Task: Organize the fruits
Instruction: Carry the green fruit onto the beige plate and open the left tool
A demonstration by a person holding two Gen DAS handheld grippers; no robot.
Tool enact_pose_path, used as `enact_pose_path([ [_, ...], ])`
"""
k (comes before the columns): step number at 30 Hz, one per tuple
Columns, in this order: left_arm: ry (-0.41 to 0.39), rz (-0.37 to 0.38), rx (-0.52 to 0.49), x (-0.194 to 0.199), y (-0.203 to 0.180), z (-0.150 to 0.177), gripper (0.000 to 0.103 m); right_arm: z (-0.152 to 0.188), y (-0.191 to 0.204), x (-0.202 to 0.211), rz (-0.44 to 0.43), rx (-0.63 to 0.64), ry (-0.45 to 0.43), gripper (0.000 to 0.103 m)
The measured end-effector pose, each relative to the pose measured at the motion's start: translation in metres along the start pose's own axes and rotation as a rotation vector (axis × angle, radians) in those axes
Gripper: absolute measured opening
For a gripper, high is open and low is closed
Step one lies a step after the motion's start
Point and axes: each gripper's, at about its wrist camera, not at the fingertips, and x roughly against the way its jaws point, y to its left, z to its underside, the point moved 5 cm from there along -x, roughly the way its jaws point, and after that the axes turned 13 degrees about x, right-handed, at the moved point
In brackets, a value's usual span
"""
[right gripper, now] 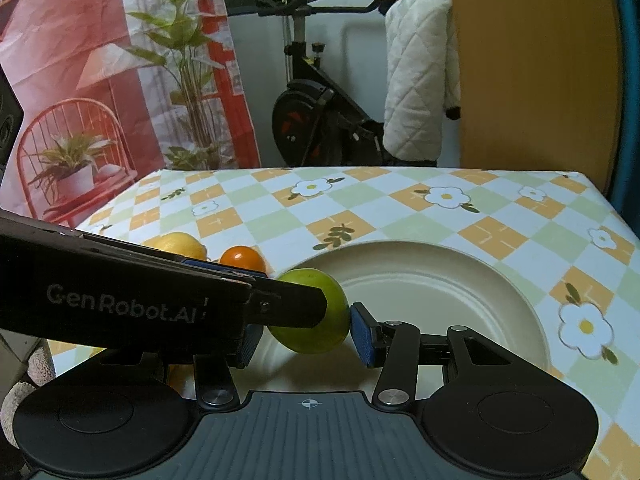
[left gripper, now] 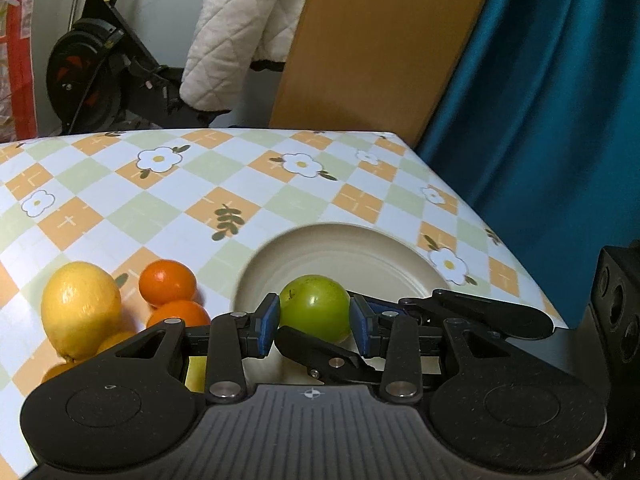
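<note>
**Kid:** What are the two grabbers doing?

**Helper:** Both hold one green fruit (left gripper: 314, 307). The left gripper (left gripper: 316, 318) pinches it with its blue pads on both sides. The right gripper (right gripper: 306, 330) has a pad touching the fruit's right side; its other pad is hidden, so it looks like a pinch too.

**Kid:** Where is the fruit?

**Helper:** Between the jaws, over the near rim of the plate (right gripper: 500, 292). The lemon (left gripper: 80, 310) and oranges (left gripper: 167, 282) wait left of the jaws.

**Kid:** What's next?

**Helper:** I think lower it onto the plate, then let go gently so it doesn't roll.
</note>
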Motion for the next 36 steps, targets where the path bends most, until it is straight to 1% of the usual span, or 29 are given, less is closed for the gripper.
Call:
enact_pose_path([
  [4,-0.009,-0.033,-0.028,-0.008,-0.001,-0.004,0.04,-0.004,-0.006,-0.012,-0.006,-0.008,0.005,0.044],
  [10,-0.001,-0.056,-0.021,-0.018,0.003,-0.007,0.04,-0.004,-0.009,-0.027,0.01,-0.006,0.031,0.044],
  [17,-0.021,-0.086,-0.024,-0.016,0.006,-0.01,0.041,-0.008,-0.008,-0.03,0.039,-0.003,0.036,0.044],
  [24,-0.068,-0.099,-0.026,0.009,0.005,-0.014,0.042,-0.014,-0.006,-0.008,0.086,-0.004,0.015,0.046],
  [25,-0.078,-0.104,-0.031,0.014,0.004,-0.014,0.044,-0.014,-0.005,-0.004,0.09,-0.003,0.011,0.046],
  [26,-0.085,-0.112,-0.036,0.019,0.004,-0.013,0.048,-0.015,-0.003,0.001,0.093,-0.001,0.005,0.047],
  [28,-0.1,-0.13,-0.042,0.029,0.004,-0.011,0.053,-0.015,0.0,0.009,0.097,-0.001,-0.004,0.05],
  [36,-0.158,-0.181,-0.043,0.073,0.013,-0.002,0.054,-0.012,0.025,0.039,0.081,-0.002,-0.028,0.05],
])
